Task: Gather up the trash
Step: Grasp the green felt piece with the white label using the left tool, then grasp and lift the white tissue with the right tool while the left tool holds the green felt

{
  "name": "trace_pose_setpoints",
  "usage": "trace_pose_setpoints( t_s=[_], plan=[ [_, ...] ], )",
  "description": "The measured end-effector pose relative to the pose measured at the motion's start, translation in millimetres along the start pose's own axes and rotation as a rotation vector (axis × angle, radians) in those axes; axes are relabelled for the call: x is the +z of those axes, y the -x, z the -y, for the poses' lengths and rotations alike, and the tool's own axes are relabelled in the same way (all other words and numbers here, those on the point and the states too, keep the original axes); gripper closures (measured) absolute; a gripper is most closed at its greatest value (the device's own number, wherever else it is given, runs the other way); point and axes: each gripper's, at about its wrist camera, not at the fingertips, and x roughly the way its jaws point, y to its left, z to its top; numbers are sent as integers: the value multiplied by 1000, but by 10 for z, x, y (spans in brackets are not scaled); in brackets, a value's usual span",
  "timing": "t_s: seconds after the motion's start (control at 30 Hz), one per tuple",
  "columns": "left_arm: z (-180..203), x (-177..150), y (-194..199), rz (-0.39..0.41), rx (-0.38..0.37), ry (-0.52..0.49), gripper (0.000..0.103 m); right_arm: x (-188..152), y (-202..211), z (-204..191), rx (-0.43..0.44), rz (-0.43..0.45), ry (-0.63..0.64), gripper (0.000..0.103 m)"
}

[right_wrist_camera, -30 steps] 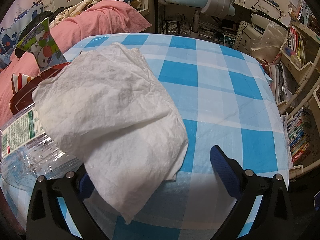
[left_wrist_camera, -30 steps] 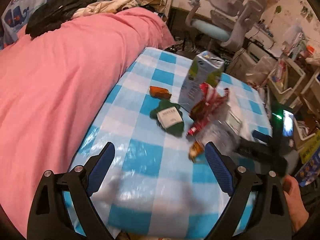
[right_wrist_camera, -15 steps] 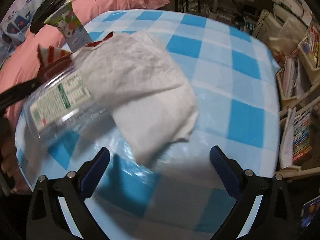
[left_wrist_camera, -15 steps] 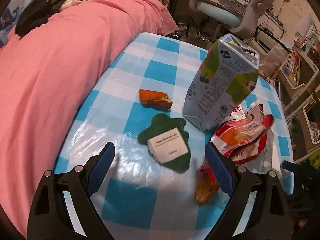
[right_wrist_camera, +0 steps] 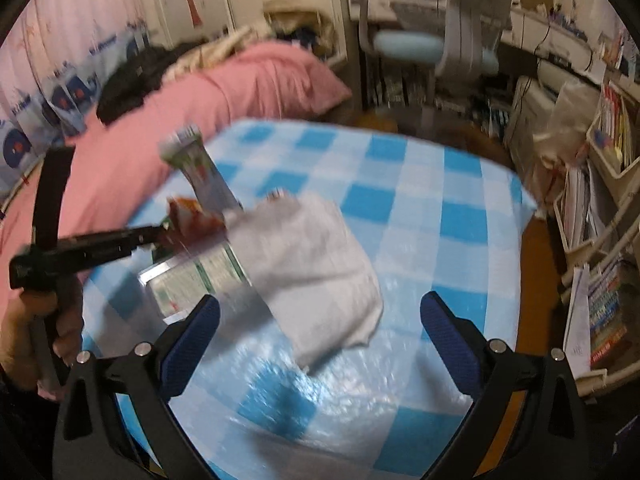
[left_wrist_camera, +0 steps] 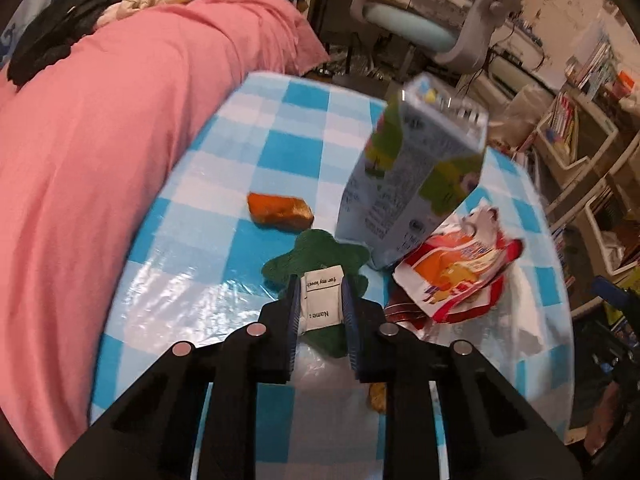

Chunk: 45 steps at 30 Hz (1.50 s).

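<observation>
Blue pads of the left gripper (left_wrist_camera: 323,303) have just been closing, and now they pinch the white paper tag (left_wrist_camera: 321,300) lying on the dark green felt cutout (left_wrist_camera: 316,250), near the table's edge closest to the person. Just beyond the cutout stands a tall drink carton (left_wrist_camera: 412,176), upright near the middle of the checked tablecloth (left_wrist_camera: 248,152). An orange scrap (left_wrist_camera: 279,209) lies on the side of the carton nearer the pink bedspread (left_wrist_camera: 100,128), apart from the cutout. On the carton's other side a red and white snack wrapper (left_wrist_camera: 460,268) sprawls, touching the carton's foot. A small brown crumb (left_wrist_camera: 377,395) lies near the close edge, partly behind the gripper's finger.

The right gripper (right_wrist_camera: 320,326) hangs above the table with its jaws spread wide and nothing between them. Below it a crumpled white tissue (right_wrist_camera: 316,264) lies across a clear plastic container with a printed label (right_wrist_camera: 200,280), toward the near side of the cloth. At the left edge of that view a hand (right_wrist_camera: 36,328) grips the other tool's handle. Beyond the table's far edge sit an office chair (right_wrist_camera: 432,40) and crowded shelves (right_wrist_camera: 600,208).
</observation>
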Motion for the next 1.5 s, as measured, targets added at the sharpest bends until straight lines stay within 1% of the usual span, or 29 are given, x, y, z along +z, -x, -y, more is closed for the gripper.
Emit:
trace_pose_setpoints(
  t_s=[0.03, 0.33, 0.47, 0.6, 0.73, 1.0, 1.1, 1.17, 1.2, 1.23, 1.27, 1.33, 1.4, 1.43, 1.47, 1.5],
  plan=[
    [-12, -1, 33, 6, -3, 1, 83, 17, 5, -4, 13, 14, -5, 7],
    [-146, 32, 261, 54, -25, 31, 83, -24, -108, -102, 54, -28, -18, 7],
    [-192, 39, 277, 55, -16, 41, 83, -45, -89, -209, 76, -22, 10, 7],
    [-204, 43, 276, 51, -19, 49, 83, -49, -104, -244, 87, -24, 6, 7],
    [-186, 42, 292, 56, -16, 38, 83, -41, -140, -255, 72, -26, 7, 7],
    [-161, 35, 294, 49, -15, 34, 83, -26, -180, -131, 64, -24, -49, 7],
    [-147, 31, 286, 45, -15, 28, 83, 0, -279, -79, 17, -39, -55, 7],
    [-145, 31, 276, 42, -15, 26, 83, 1, -405, 54, 9, -67, -109, 8],
    [-140, 28, 273, 40, -15, 24, 83, -1, -463, 133, 22, -81, -145, 8],
    [-146, 32, 264, 39, -15, 23, 83, -1, -506, 196, 35, -90, -176, 11],
    [-147, 31, 259, 38, -16, 23, 83, -1, -544, 241, 39, -99, -194, 17],
    [-153, 35, 252, 36, -16, 25, 83, 10, -652, 309, 29, -127, -212, 23],
    [-152, 36, 246, 34, -17, 25, 83, 13, -744, 352, 45, -144, -232, 26],
    [-149, 37, 243, 34, -16, 24, 83, 13, -798, 358, 53, -157, -235, 31],
    [-147, 38, 242, 33, -16, 23, 83, 13, -834, 351, 56, -167, -232, 40],
    [-142, 38, 241, 33, -17, 21, 83, 3, -885, 351, 55, -186, -234, 44]
  ],
)
